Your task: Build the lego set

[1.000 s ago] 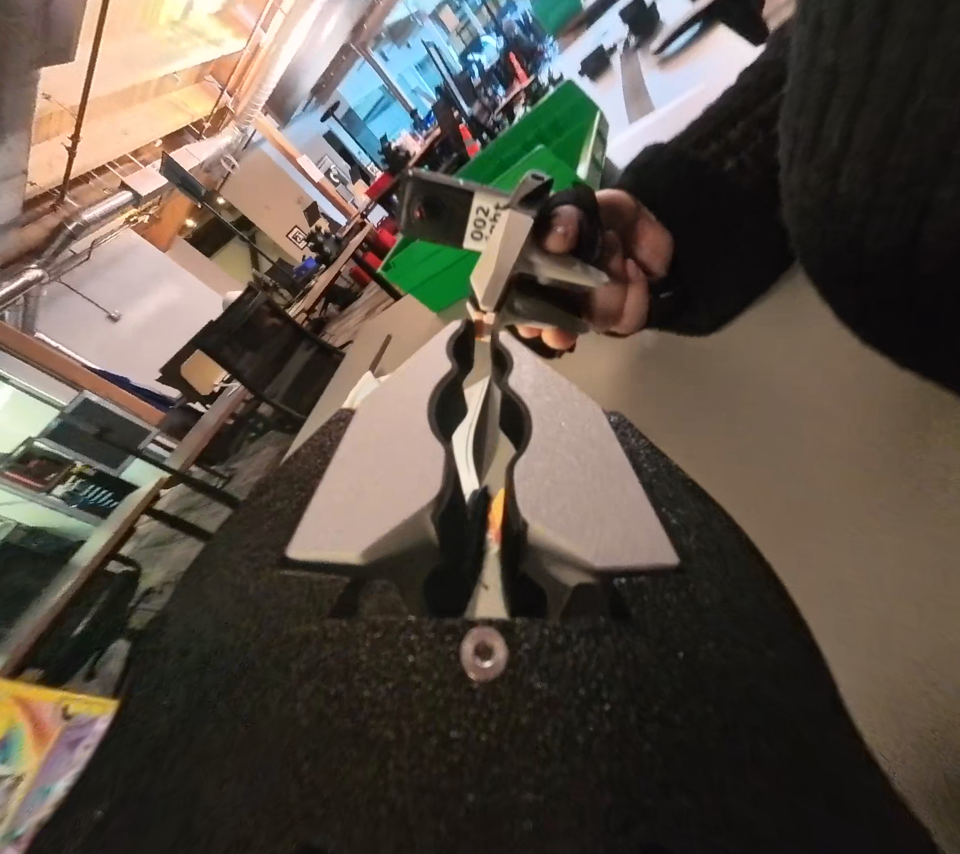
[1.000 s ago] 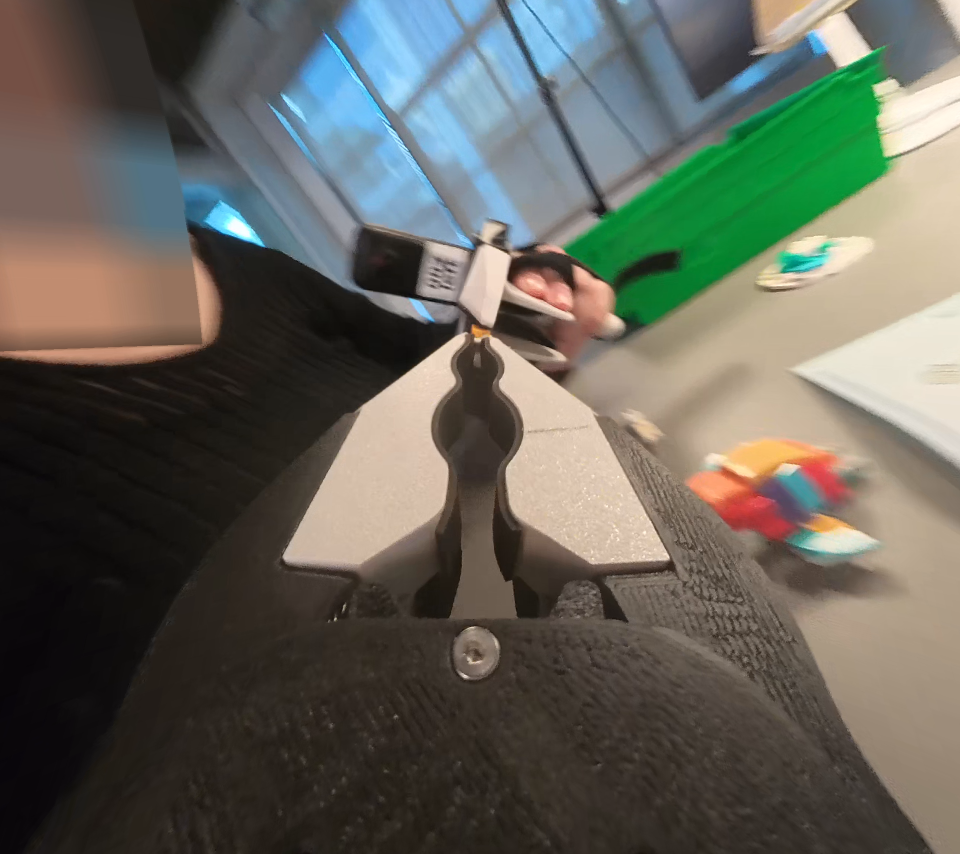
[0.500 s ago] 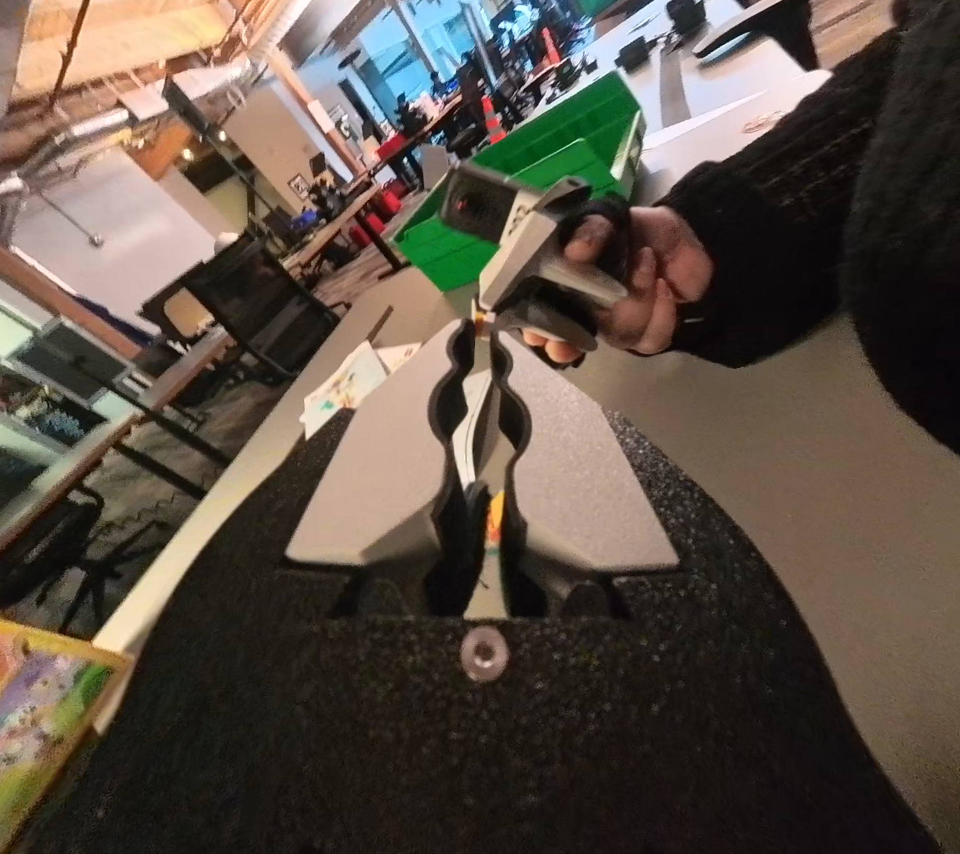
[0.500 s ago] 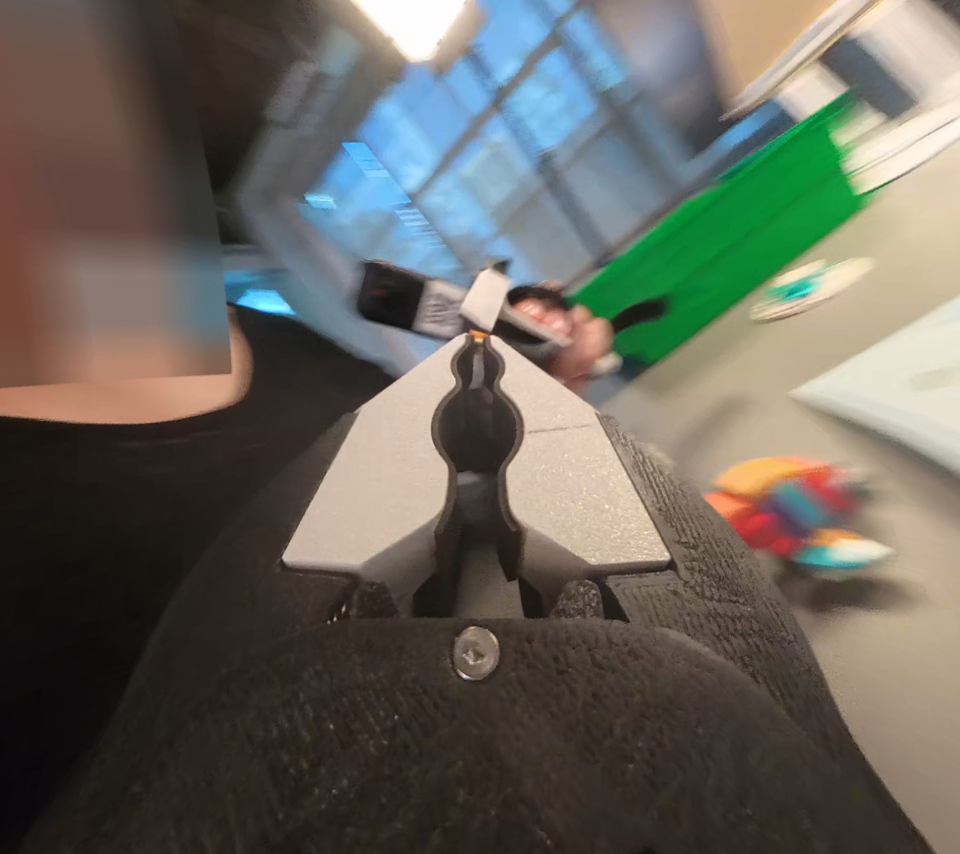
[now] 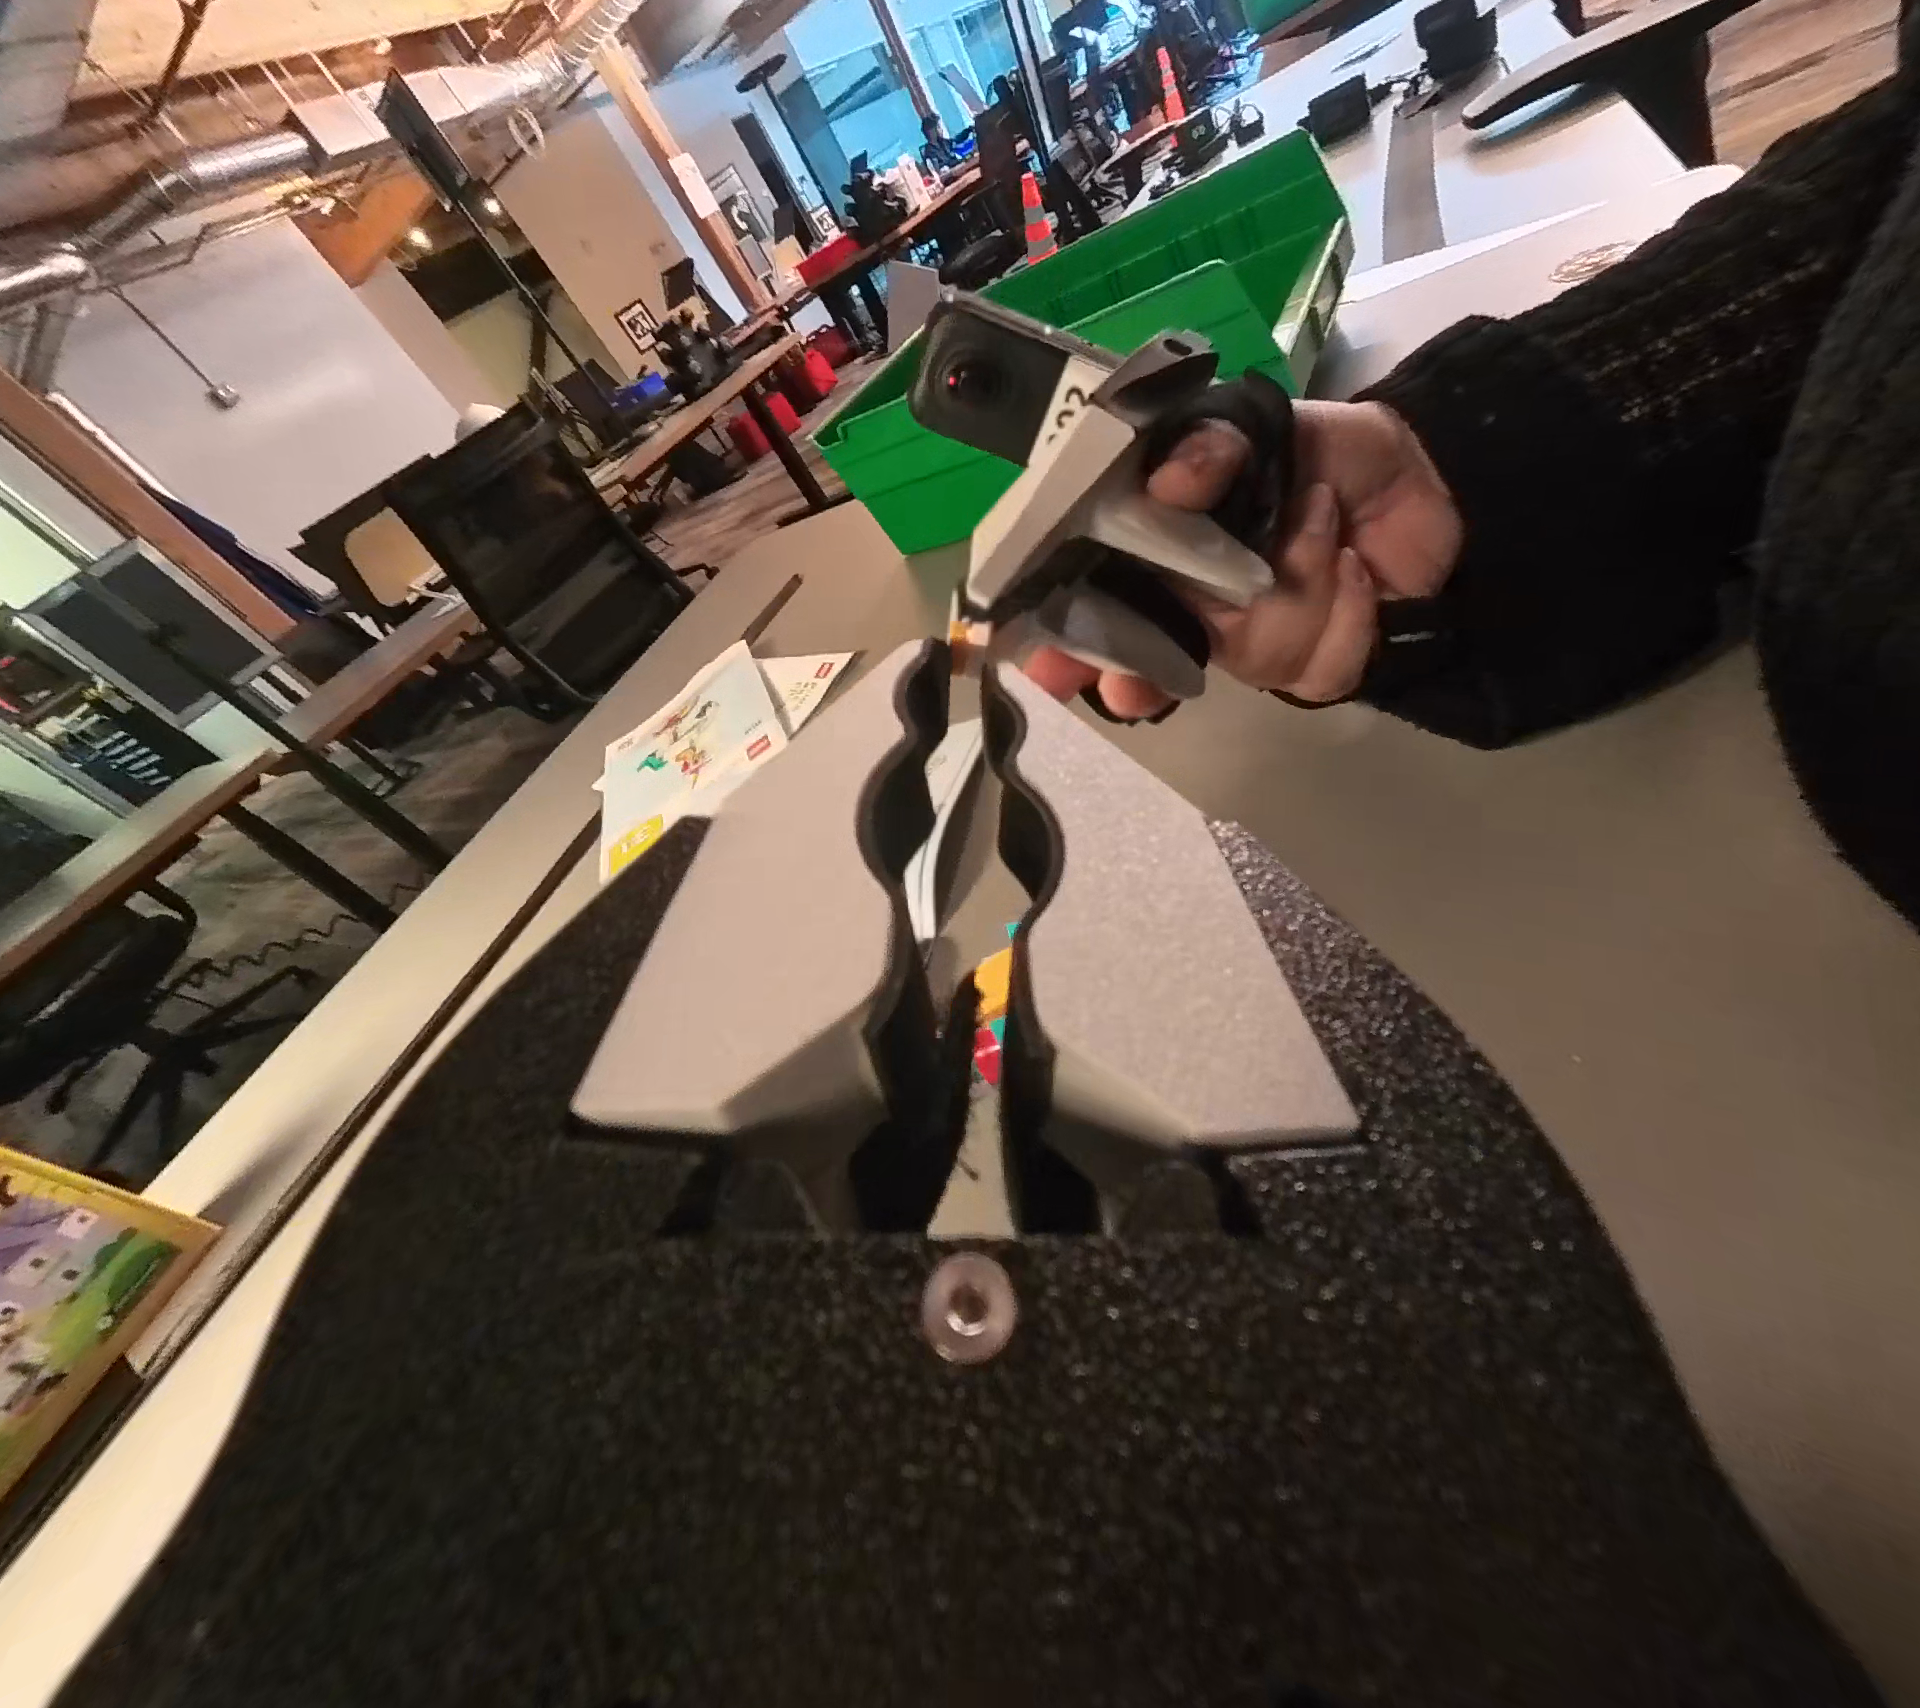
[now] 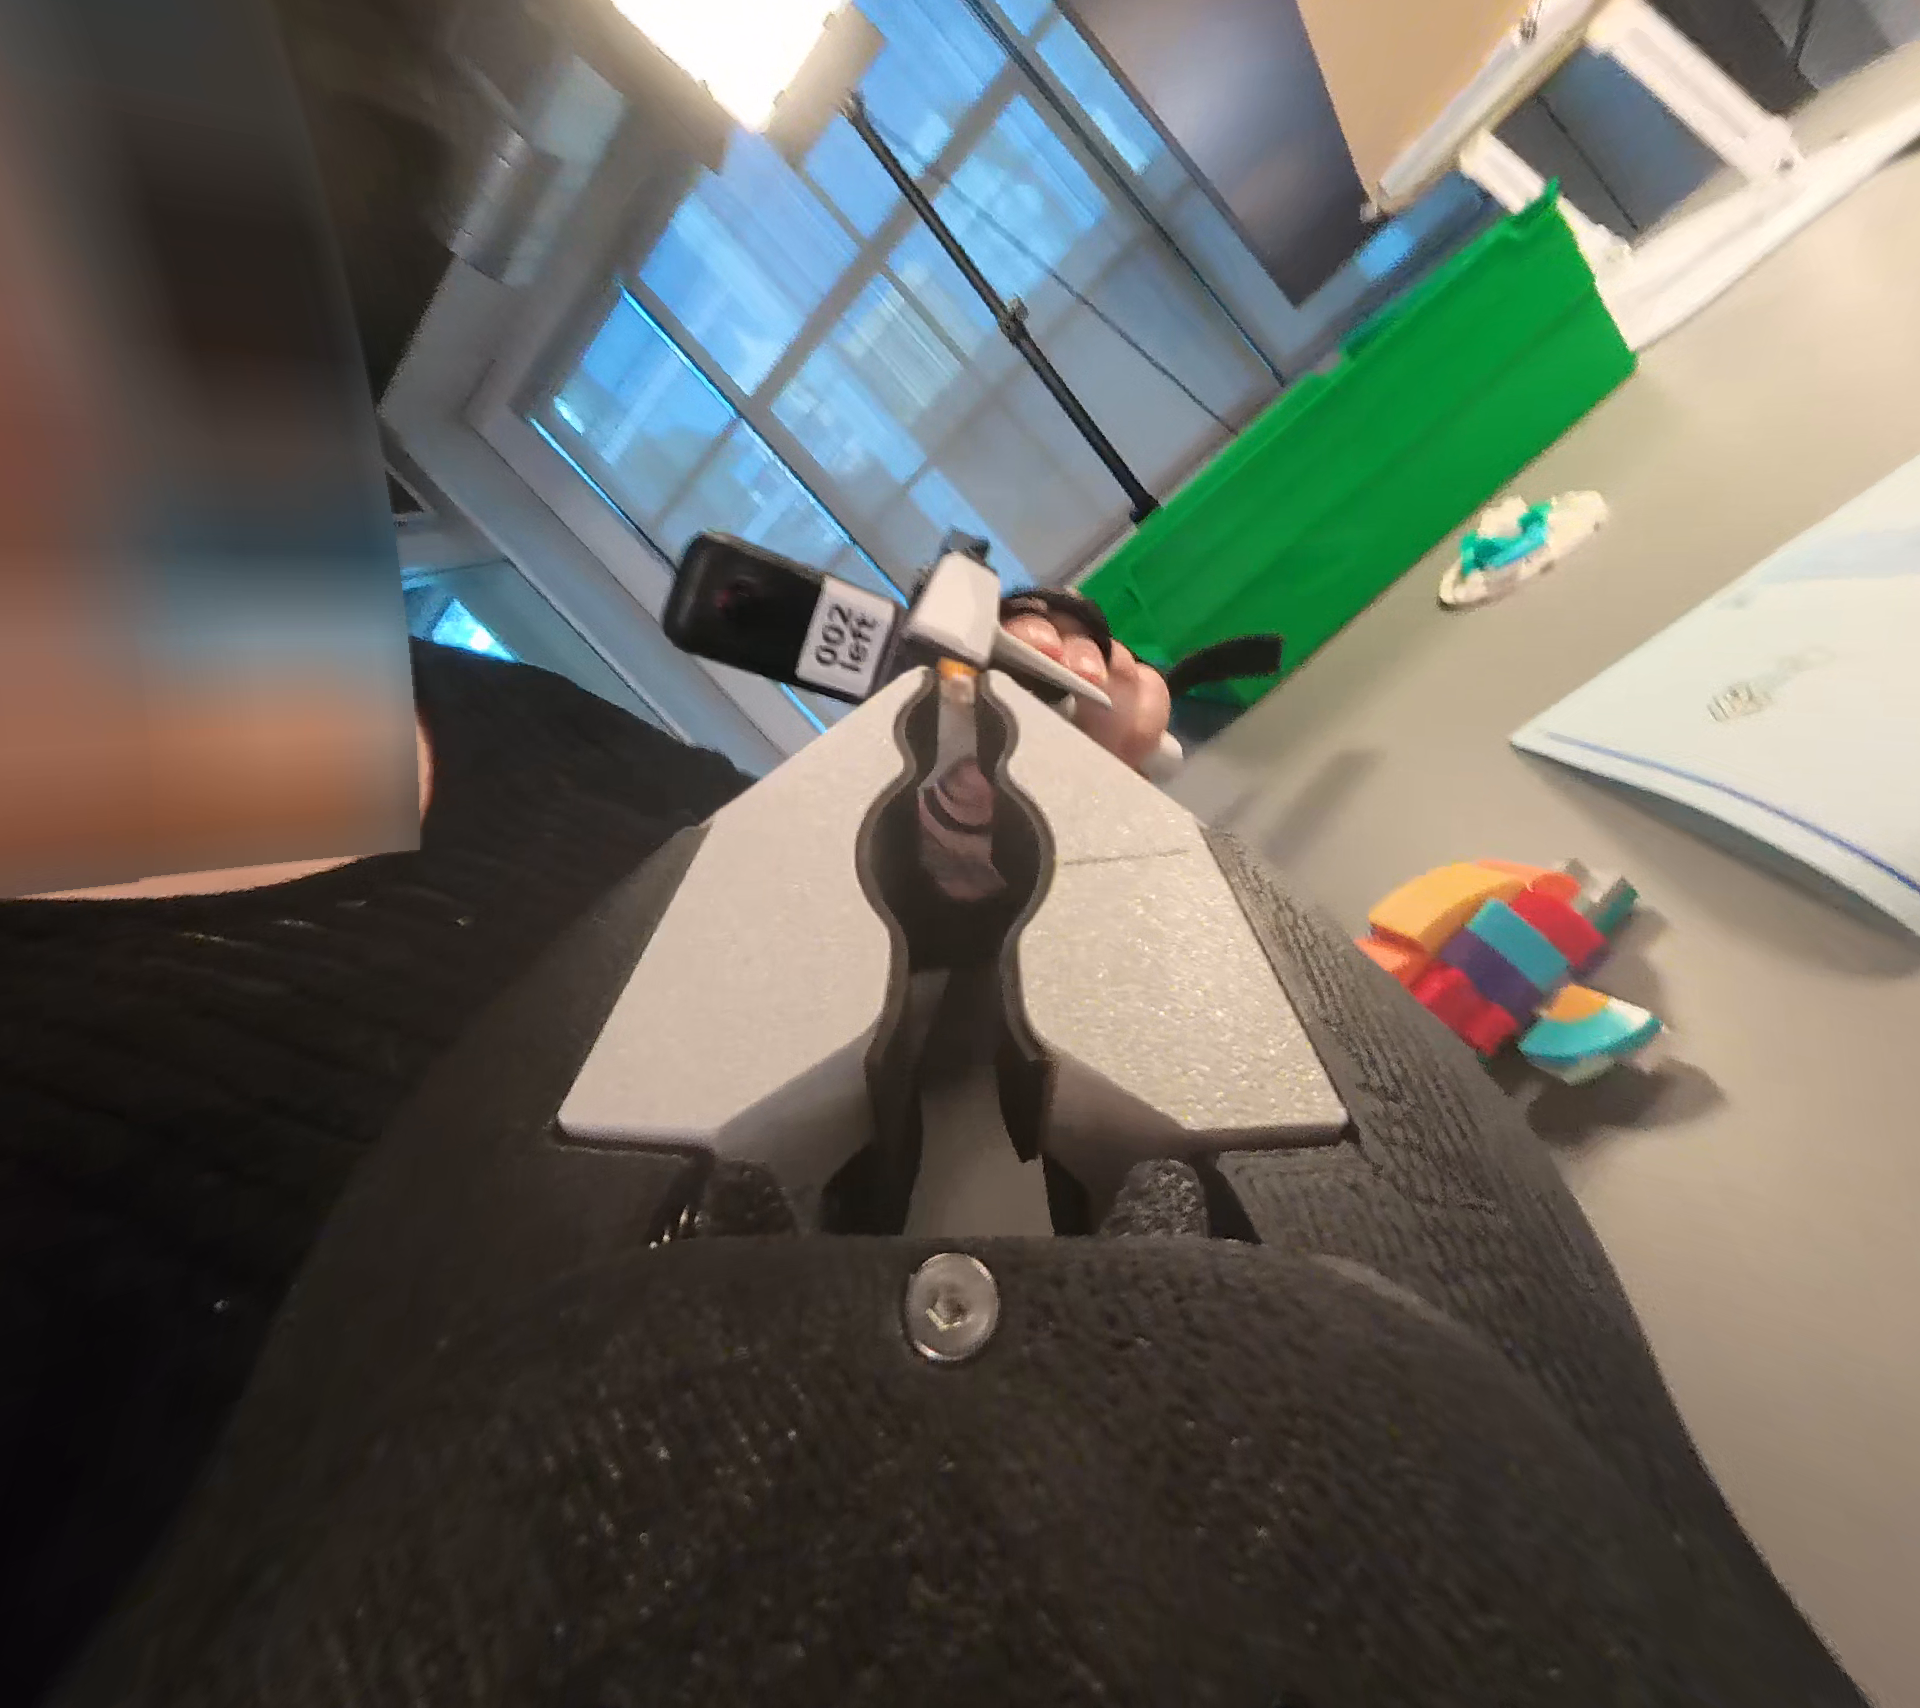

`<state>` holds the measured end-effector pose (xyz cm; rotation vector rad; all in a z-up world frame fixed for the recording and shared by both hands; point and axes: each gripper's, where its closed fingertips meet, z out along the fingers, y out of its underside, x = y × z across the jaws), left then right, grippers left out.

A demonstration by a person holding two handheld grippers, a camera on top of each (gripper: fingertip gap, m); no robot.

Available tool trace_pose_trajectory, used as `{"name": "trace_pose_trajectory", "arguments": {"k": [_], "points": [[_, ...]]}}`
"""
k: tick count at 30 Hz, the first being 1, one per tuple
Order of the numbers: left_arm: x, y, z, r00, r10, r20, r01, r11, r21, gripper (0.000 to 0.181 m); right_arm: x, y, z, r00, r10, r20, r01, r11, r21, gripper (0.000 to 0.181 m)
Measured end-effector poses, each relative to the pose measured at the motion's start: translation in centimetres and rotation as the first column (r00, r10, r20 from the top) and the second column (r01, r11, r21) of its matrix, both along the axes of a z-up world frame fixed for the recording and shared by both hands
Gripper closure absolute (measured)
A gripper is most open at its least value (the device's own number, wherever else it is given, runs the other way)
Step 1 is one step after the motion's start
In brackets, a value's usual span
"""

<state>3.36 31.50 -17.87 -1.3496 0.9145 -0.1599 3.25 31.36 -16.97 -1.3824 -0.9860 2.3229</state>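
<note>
My left gripper [image 5: 958,659] and right gripper [image 6: 956,684] are held in the air, tip to tip, above the grey table [image 5: 1455,879]. A small orange piece [image 5: 961,632] sits right where the two tips meet; it also shows in the right wrist view [image 6: 956,669]. Both pairs of jaws are shut on it with only a thin slit between them. The right gripper [image 5: 971,614] appears in the left wrist view, held by a hand [image 5: 1340,557]. The left gripper [image 6: 951,656] appears in the right wrist view. A colourful partly built lego model [image 6: 1507,962] lies on the table to the right.
A green bin [image 5: 1143,349] stands at the back of the table, also in the right wrist view [image 6: 1351,495]. An instruction booklet [image 5: 707,744], a lego box [image 5: 62,1326], a pale blue sheet [image 6: 1766,723] and a teal-and-white pile [image 6: 1517,546] lie around. A black-sleeved arm [image 5: 1662,463] is close.
Both grippers stay tip to tip on the orange piece. The pair has tilted and turned, so the left view now shows more of the table and the booklet.
</note>
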Motion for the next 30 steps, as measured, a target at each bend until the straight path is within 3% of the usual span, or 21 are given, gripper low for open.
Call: {"name": "trace_pose_trajectory", "arguments": {"k": [17, 27, 30], "points": [[0.4, -0.4, -0.1, 0.992, 0.014, -0.127, -0.002, 0.996, 0.095, 0.177, 0.3, -0.4, -0.5, 0.997, 0.077, 0.029, -0.076, 0.997, -0.016, 0.181], [0.9, -1.1, 0.7, 0.987, -0.033, -0.155, 0.059, 0.984, 0.168, 0.177, 0.5, -1.0, 0.2, 0.986, 0.166, -0.031, -0.169, 0.978, -0.123, 0.181], [1.2, -1.3, 0.9, 0.986, -0.041, -0.164, 0.071, 0.980, 0.184, 0.159, 0.5, -0.9, 0.2, 0.985, 0.166, -0.035, -0.169, 0.977, -0.131, 0.181]]}}
